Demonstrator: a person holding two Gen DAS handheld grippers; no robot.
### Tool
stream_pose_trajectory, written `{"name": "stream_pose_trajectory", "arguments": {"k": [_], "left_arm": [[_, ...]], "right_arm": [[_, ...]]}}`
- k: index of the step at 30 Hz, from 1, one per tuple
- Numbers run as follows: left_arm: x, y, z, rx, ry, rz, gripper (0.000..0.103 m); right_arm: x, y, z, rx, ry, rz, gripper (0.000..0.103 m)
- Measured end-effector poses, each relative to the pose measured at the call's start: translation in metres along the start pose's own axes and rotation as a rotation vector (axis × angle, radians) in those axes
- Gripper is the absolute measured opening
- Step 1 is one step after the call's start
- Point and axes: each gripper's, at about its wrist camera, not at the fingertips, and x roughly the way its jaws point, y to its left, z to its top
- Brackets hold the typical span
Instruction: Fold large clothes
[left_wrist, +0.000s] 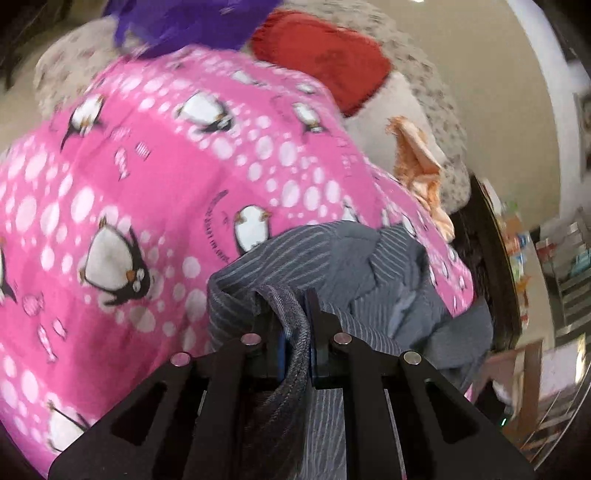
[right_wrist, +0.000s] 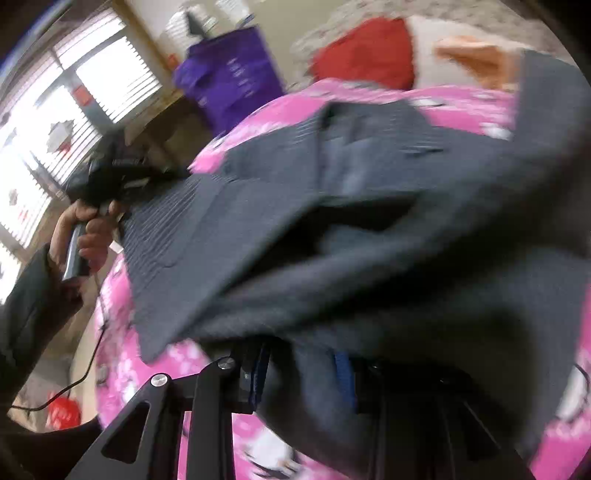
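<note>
A grey striped garment (left_wrist: 351, 258) lies bunched on a pink penguin-print blanket (left_wrist: 147, 184). My left gripper (left_wrist: 295, 332) is shut on a thick seamed edge of it, which runs down between the black fingers. In the right wrist view the same garment (right_wrist: 295, 221) stretches, lifted and blurred, across the pink blanket (right_wrist: 461, 107). My right gripper (right_wrist: 303, 369) is shut on a thick bunched fold, with blue pads (right_wrist: 258, 369) on either side of it. At the left a person's hand (right_wrist: 88, 229) holds the left gripper (right_wrist: 162, 173), which pinches the garment's far corner.
A red cloth (left_wrist: 325, 55), a purple cloth (left_wrist: 192, 26) and an orange cloth (left_wrist: 417, 162) lie past the blanket on a speckled cover (left_wrist: 436, 85). A purple bag (right_wrist: 229, 81) stands near a bright window (right_wrist: 55, 110). A cable (right_wrist: 92, 350) hangs below the hand.
</note>
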Motion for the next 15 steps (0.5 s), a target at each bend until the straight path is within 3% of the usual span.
{"name": "stream_pose_trajectory", "arguments": {"k": [3, 6, 8, 9, 10, 11, 15], "left_arm": [[-0.006, -0.014, -0.002, 0.132, 0.003, 0.061, 0.009], [-0.009, -0.011, -0.006, 0.15, -0.023, 0.104, 0.012], [-0.014, -0.005, -0.008, 0.155, -0.075, 0.174, 0.02], [-0.019, -0.001, -0.008, 0.149, -0.11, 0.21, 0.036], [-0.022, 0.004, -0.008, 0.129, -0.133, 0.227, 0.044], [-0.032, 0.011, -0.009, 0.085, -0.172, 0.244, 0.044], [-0.052, 0.001, -0.032, 0.127, -0.214, 0.138, 0.044]], "right_arm": [[0.015, 0.015, 0.016, -0.042, 0.044, 0.009, 0.03], [0.004, 0.005, 0.036, 0.026, -0.086, -0.01, 0.03], [-0.011, -0.013, 0.042, 0.133, -0.214, -0.027, 0.03], [-0.019, -0.026, 0.042, 0.211, -0.271, -0.028, 0.03], [-0.024, -0.039, 0.039, 0.281, -0.303, -0.032, 0.03], [-0.027, -0.044, 0.036, 0.305, -0.309, -0.053, 0.03], [-0.05, -0.058, 0.02, 0.323, -0.379, -0.083, 0.03]]}}
